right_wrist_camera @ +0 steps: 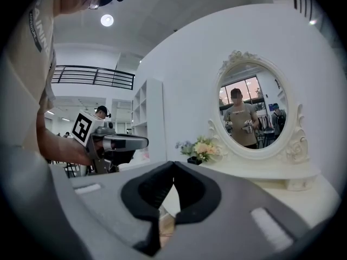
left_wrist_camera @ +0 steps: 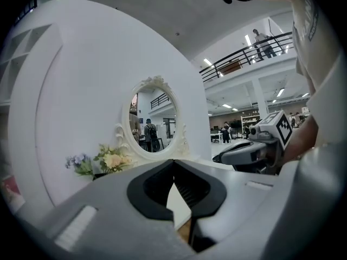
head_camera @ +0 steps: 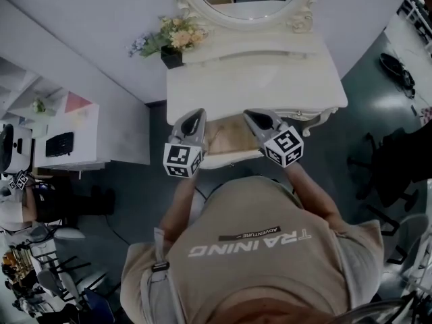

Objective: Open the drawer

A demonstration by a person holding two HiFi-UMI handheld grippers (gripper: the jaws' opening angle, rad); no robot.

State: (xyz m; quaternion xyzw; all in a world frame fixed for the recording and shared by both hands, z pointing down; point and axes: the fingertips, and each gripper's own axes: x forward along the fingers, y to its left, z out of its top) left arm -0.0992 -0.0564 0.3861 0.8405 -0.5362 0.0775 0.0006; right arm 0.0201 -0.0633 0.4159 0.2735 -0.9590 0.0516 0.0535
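The drawer (head_camera: 228,140) stands pulled out from under the middle of the cream table's (head_camera: 256,86) front edge. Its light wooden bottom shows from above, and its pale front panel lies farthest from the table.

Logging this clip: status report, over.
Left gripper shut, empty. Right gripper shut, empty. Drawer pulled out of dressing table, wooden inside showing. Nothing in its way.
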